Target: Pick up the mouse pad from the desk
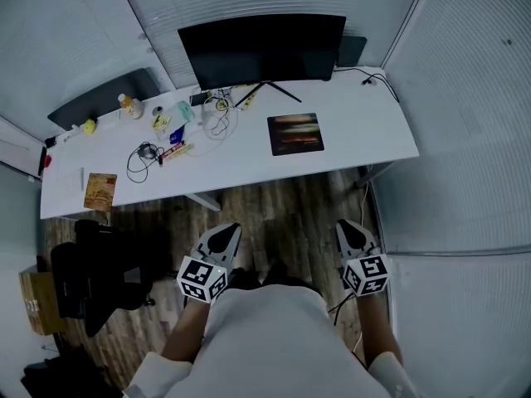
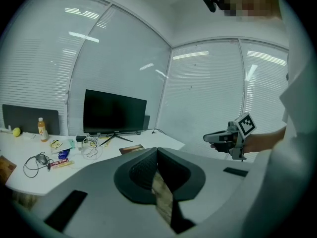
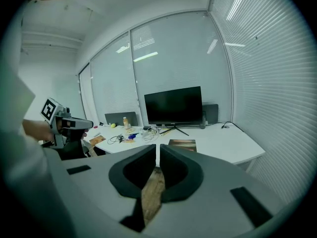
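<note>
likely thin, light and floppy, the mouse pad (image 1: 295, 133) wants an edge pinch; both grippers' jaws sit pressed together, empty.

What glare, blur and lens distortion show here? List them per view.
Head view: fisheye bows the desk; mouse pad print looks smeared. Left gripper view: strong curving, bright glare streaks on the glass wall. Right gripper view: same curving, light streaks across the blinds, dark corners.

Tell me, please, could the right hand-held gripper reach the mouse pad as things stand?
Probably not yet: the right hand-held gripper hangs shut, short of the desk, though nothing blocks the mouse pad.
</note>
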`<state>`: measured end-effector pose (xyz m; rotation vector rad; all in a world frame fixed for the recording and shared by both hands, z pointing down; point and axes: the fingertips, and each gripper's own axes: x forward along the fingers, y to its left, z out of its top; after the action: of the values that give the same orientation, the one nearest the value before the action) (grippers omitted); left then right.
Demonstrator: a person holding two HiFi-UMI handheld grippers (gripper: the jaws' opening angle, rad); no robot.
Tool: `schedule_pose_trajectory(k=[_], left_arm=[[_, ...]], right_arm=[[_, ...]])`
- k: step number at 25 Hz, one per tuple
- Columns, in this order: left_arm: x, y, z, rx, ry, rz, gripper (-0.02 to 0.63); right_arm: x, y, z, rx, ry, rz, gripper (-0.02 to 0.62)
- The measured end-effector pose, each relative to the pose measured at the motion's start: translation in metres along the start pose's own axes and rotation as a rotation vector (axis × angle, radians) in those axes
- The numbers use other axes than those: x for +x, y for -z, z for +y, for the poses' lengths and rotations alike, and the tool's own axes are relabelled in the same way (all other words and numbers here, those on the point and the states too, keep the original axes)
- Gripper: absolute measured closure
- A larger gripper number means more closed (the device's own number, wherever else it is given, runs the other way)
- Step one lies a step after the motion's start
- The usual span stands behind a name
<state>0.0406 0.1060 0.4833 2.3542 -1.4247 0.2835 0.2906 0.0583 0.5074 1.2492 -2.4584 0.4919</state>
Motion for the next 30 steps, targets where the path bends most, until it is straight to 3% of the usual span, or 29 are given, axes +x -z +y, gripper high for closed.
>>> schedule_pose_trajectory(k=[11,30], left_arm=[[0.032,-0.009,0.018,0.002,0.002,0.01,0.591],[0.127,-0.042,0.13,0.002,0.119,0.055,0.59]], right_arm=[[0.031,-0.005,-0.019,0.006,0.003,0.021,0.552],[0.143,-0.052,-0.038,-0.044,0.088,0.119,0.552]])
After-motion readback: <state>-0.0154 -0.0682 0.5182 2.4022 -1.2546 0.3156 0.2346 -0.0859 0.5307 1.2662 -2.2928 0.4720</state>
